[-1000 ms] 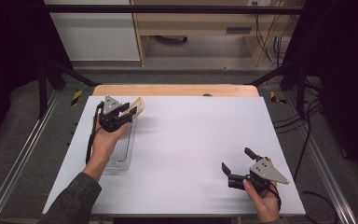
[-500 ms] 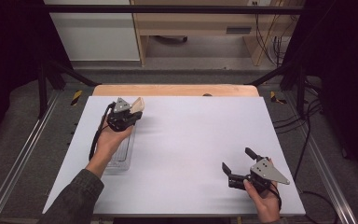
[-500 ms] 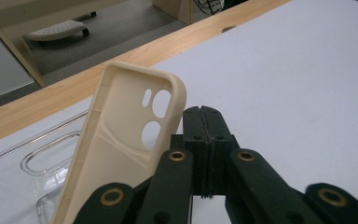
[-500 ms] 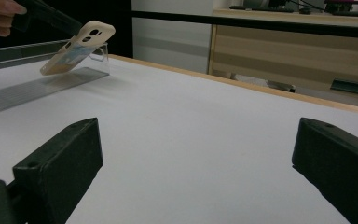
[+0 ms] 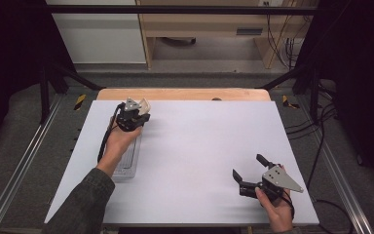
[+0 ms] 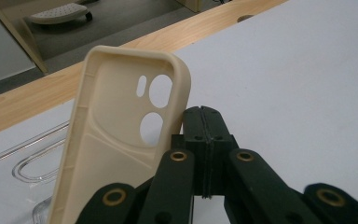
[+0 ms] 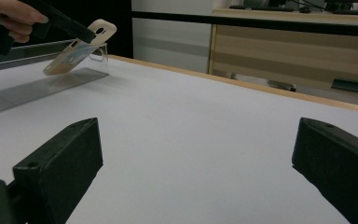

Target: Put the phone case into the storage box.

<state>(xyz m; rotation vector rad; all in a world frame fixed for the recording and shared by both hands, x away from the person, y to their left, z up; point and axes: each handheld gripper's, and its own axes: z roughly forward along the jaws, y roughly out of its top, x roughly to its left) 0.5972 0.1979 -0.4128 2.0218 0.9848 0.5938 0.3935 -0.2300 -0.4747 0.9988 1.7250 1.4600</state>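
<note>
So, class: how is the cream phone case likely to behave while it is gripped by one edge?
The phone case is a thin open shell, so probably light and somewhat bendy. The left hand-held gripper pinches only its edge, so it may pivot. It looks matte, likely not slippery.

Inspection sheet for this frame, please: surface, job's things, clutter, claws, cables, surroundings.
Surface: white table, wooden strip at the far edge.
Job's things: cream phone case, tilted, above the far end of a clear tray.
Clutter: nothing seen.
Claws: left claw shut on the case edge; right claw open, low at the near right.
Cables: black cable along the left hand.
Surroundings: wooden cabinet, floor cables far right.
</note>
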